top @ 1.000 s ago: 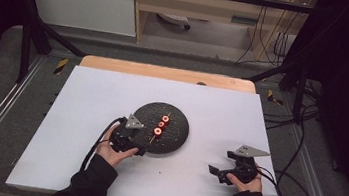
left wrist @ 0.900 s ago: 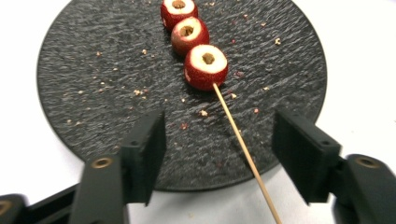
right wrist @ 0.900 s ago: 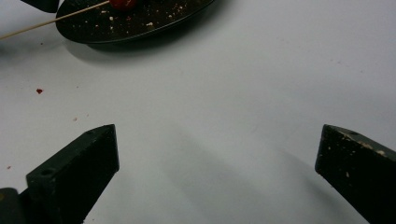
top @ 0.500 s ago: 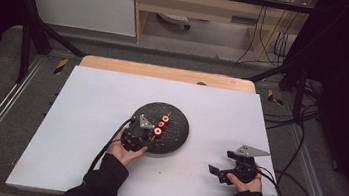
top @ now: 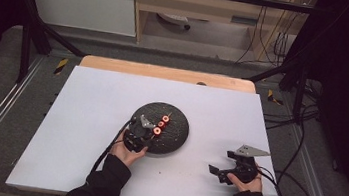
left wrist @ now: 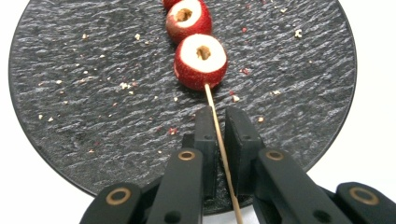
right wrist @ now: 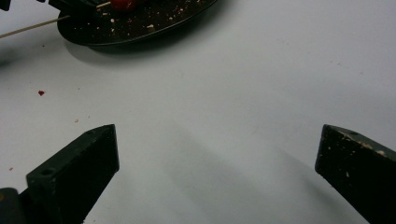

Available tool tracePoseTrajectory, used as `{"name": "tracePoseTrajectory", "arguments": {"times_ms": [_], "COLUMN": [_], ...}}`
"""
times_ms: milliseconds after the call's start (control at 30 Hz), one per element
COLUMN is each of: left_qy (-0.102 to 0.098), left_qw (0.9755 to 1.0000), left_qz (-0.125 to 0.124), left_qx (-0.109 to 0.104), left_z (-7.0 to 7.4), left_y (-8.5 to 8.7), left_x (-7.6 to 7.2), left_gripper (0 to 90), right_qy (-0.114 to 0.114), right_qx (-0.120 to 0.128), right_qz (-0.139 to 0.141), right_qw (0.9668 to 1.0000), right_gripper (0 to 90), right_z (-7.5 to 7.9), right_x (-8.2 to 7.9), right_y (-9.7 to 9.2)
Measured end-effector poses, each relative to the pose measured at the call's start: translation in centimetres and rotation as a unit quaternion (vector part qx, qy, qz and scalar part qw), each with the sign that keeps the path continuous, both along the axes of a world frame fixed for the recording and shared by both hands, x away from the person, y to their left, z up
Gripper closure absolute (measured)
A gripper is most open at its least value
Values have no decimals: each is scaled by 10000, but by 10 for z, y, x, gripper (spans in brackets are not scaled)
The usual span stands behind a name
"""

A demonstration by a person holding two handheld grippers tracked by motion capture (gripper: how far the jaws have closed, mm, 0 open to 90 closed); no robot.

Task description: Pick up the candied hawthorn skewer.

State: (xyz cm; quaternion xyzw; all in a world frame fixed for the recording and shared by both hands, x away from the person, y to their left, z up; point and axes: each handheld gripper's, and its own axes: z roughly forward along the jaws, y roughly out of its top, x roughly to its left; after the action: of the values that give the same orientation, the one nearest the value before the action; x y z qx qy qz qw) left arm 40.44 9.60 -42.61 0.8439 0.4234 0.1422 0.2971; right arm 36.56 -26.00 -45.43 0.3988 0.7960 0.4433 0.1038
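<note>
In the left gripper view the two black jaws stand close together with the thin wooden skewer running up between them. They have just been closing, and their pads now sit against the stick on either side, so the left gripper is clamped on the skewer's bare end. The stick leans slightly leftward as it rises from the bottom edge, passes between the jaws and enters the nearest red fruit piece, a hollowed round with a white cut face turned up. A second fruit piece sits just beyond it on the same line, and a third shows at the top edge. All lie on the dark slate plate, which is scattered with crumbs, and the jaw tips reach in over its near rim.

In the high view the left gripper sits at the plate's near-left edge, on the white table.

The right gripper rests well apart to the right; its jaws gape wide over bare table, grasping nothing.
</note>
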Motion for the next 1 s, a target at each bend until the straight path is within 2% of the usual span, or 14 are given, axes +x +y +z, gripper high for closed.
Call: {"name": "tracePoseTrajectory", "arguments": {"times_ms": [100, 233, 467, 600, 867, 1000], "left_qy": [0, -37, -245, -373, -622, -778], "left_qw": [10000, 9999, 9987, 9971, 9929, 9906], "left_qz": [31, 38, -9, -74, -335, -448], "left_qx": [-60, -155, -439, -661, -953, -1027], "left_z": [0, -1, 4, 8, 15, 15], "left_y": [2, 7, 18, 28, 49, 59], "left_x": [0, -1, -6, -11, -26, -34], "left_gripper": [875, 878, 881, 881, 881, 881], "right_qy": [1, 4, 13, 14, 23, 3], "right_qx": [-7, -8, -4, 8, 49, 89], "right_qz": [5, 11, 12, -9, -50, -56], "right_qw": [10000, 10000, 10000, 10000, 10000, 9999], "right_gripper": [7, 7, 7, 7, 9, 9], "right_z": [0, 0, 0, 0, 0, 1], "right_x": [0, 0, -1, -1, -1, 0], "right_y": [0, 0, 0, 0, 0, 3]}}
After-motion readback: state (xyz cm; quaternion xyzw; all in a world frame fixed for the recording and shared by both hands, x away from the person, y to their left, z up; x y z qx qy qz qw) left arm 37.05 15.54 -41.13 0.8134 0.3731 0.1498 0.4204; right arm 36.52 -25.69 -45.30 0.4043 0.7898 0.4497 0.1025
